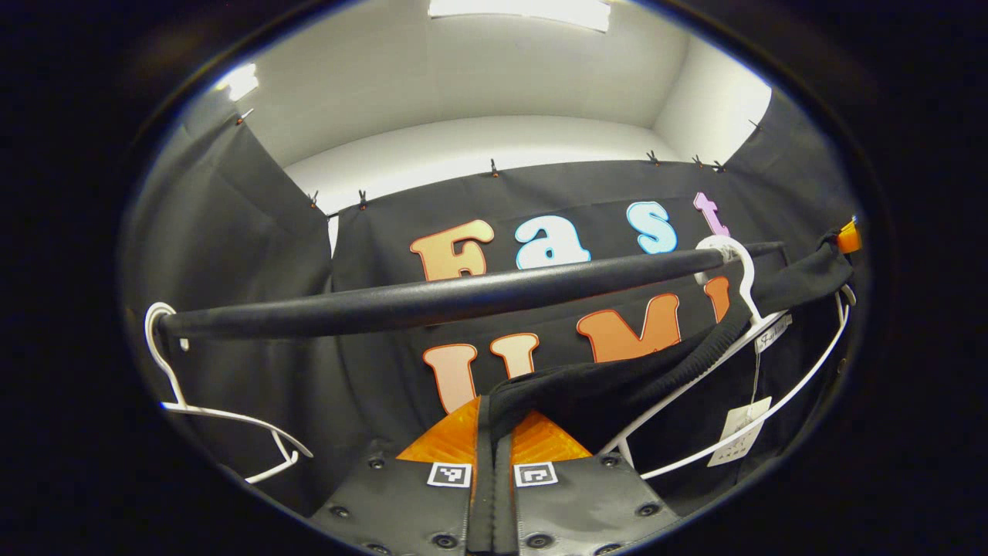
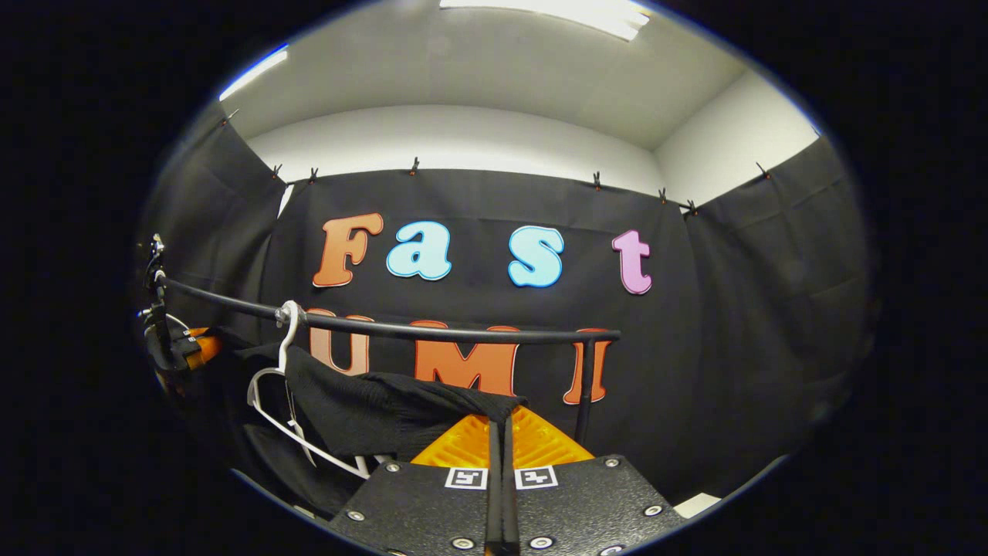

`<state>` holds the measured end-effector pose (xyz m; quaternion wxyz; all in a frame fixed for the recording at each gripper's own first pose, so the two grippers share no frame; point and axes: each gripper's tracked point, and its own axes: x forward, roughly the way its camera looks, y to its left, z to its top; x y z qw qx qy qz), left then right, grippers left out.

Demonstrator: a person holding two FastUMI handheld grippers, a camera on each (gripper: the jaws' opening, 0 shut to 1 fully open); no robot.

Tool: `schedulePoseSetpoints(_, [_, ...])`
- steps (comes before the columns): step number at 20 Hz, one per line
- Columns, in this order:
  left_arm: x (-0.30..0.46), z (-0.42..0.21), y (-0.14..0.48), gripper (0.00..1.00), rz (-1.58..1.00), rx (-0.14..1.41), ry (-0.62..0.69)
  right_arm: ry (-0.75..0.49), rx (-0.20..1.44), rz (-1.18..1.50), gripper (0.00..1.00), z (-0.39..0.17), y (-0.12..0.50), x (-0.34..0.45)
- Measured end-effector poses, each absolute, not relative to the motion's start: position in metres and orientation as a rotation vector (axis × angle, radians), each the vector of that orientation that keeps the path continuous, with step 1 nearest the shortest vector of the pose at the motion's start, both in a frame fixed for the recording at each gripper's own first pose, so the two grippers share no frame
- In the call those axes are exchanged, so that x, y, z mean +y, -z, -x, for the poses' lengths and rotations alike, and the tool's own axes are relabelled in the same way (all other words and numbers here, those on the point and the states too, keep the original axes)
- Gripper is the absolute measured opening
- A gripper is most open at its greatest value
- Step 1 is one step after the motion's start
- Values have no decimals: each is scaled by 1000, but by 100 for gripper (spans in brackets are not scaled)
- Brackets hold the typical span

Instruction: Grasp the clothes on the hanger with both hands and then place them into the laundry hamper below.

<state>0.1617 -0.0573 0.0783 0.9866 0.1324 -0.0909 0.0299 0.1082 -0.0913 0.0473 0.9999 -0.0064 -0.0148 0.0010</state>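
The left gripper (image 1: 494, 421) pinches the black garment (image 1: 617, 386); it drapes from a white hanger (image 1: 745, 289) on the rail (image 1: 463, 297).

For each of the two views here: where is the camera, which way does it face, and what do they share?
Left gripper view: rides the left claw, facing up along the rail; its fingers pinch the black garment.
Right gripper view: rides the right claw, facing the rail's end post; fingers pinch the same garment.
Shared: rail, garment, white hanger.
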Motion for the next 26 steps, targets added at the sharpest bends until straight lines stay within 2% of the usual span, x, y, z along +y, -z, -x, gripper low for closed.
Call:
schedulePoseSetpoints(4, [-48, -173, -56, 8, -187, -149, -42, -72, 13, -85, 0, -122, -8, -88])
schedulePoseSetpoints(5, [-45, -178, -48, 6, -167, -133, -39, -87, 24, -106, 5, -126, 2, -86])
schedulePoseSetpoints(6, [-41, -181, -43, 6, -152, -123, -39, -103, 35, -126, 5, -130, 12, -84])
schedulePoseSetpoints(7, [-35, -183, -38, 6, -144, -115, -39, -120, 47, -152, 0, -134, 21, -82])
schedulePoseSetpoints(11, [-25, -188, -18, 6, -95, -81, -29, -173, 96, -250, 0, -149, 59, -71])
schedulePoseSetpoints(13, [-18, -188, -5, 6, -70, -60, -23, -184, 120, -271, 0, -157, 81, -69])
schedulePoseSetpoints(14, [-16, -189, 1, 6, -70, -49, -22, -188, 134, -280, 5, -158, 93, -68])
schedulePoseSetpoints(15, [-14, -189, 8, 6, -73, -41, -24, -194, 147, -292, 0, -160, 105, -66])
schedulePoseSetpoints(26, [-10, -172, 68, 6, -103, 39, -32, -212, 276, -321, 0, -158, 188, -40])
